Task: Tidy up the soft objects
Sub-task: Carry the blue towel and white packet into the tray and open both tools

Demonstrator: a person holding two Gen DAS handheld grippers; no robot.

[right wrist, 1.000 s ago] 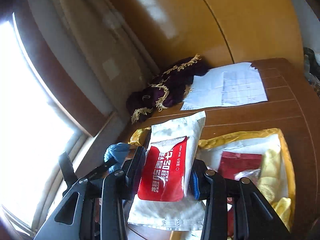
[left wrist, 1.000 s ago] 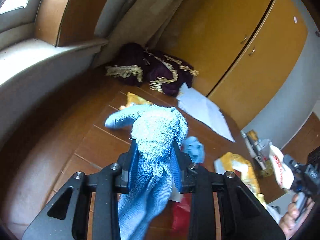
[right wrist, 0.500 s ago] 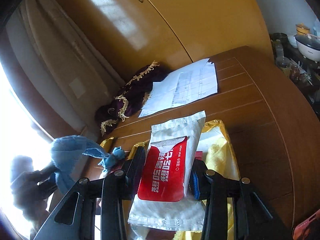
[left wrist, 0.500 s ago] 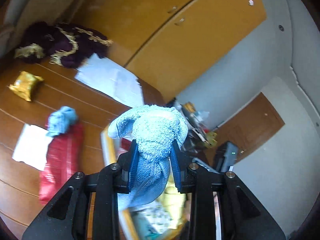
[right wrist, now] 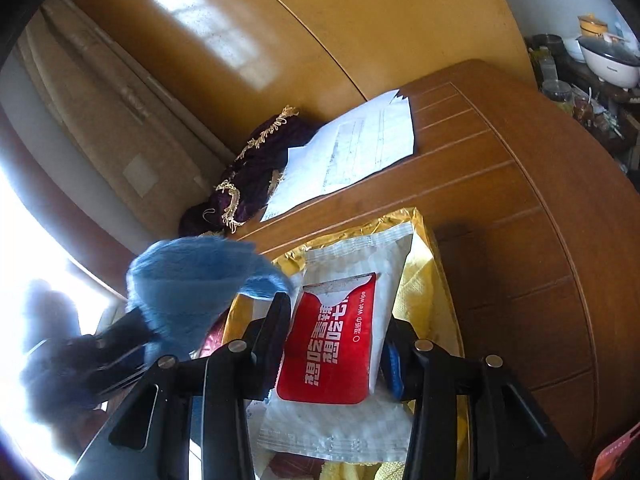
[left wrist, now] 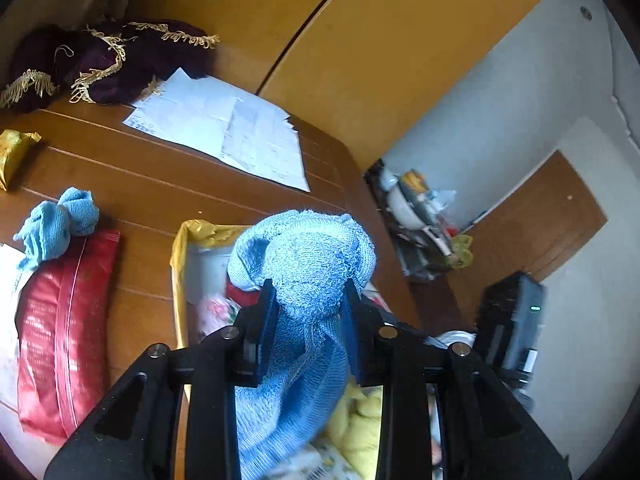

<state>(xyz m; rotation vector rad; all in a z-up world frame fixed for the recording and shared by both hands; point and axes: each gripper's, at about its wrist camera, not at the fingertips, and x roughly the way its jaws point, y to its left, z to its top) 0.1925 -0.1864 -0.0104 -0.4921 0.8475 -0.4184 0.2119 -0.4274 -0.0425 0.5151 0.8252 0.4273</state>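
Note:
My left gripper [left wrist: 309,294] is shut on a light blue towel [left wrist: 308,264] and holds it above a yellow-lined bin [left wrist: 182,240] of soft things on the wooden table [left wrist: 160,184]. The towel also shows in the right wrist view [right wrist: 188,276], beside my right gripper. My right gripper [right wrist: 336,320] is shut on a white and red wet wipe pack [right wrist: 340,340], held over the same yellow bin [right wrist: 420,240]. A second blue cloth [left wrist: 60,220] lies on a red packet [left wrist: 60,336] at the left.
White papers [left wrist: 224,132] and a dark purple fringed cloth [left wrist: 104,60] lie at the table's far side by the wooden cupboards [left wrist: 360,40]. A gold pouch [left wrist: 12,148] sits at the left. Kitchen clutter [left wrist: 420,216] stands beyond the table's right edge.
My left gripper has swung right with the blue towel, from over the table's left part to above the yellow bin. My right gripper holds the wipe pack and has shifted slightly over the bin.

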